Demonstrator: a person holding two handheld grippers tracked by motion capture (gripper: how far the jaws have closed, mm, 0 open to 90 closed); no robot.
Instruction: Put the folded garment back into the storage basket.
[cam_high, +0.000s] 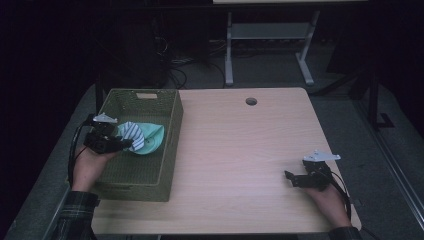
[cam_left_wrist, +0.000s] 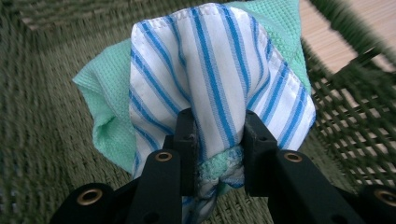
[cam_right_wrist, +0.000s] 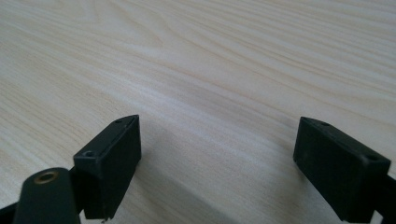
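Starting nearest the person, the right gripper (cam_high: 295, 178) sits low over the pale wood-grain table (cam_high: 240, 150) at about four o'clock of the tabletop, held in a hand whose dark sleeve enters from the bottom edge. In the right gripper view its two black jaws stand wide apart with bare wood grain between them and nothing grasped; whether they rest on the surface cannot be told. Across the table at about nine o'clock, the left gripper (cam_high: 125, 144), carried by a hand in a plaid sleeve, reaches over the near-left rim of the olive-green woven rectangular basket (cam_high: 165, 165), which stands at the table's left edge. In the left gripper view the jaws are clenched on a bunched white cloth with blue stripes (cam_left_wrist: 219, 79), its gathered fold pinched between the pads (cam_left_wrist: 187, 140), with a mint-green waffle-weave cloth (cam_left_wrist: 107, 107) bundled behind it and caught in the same pinch. In the high view the bundle lies inside the basket, toward its middle, at three o'clock from the left gripper. Whether the cloths touch the basket floor cannot be determined. Farther off, at twelve o'clock, a round cable hole (cam_high: 251, 101) pierces the tabletop near its far edge.
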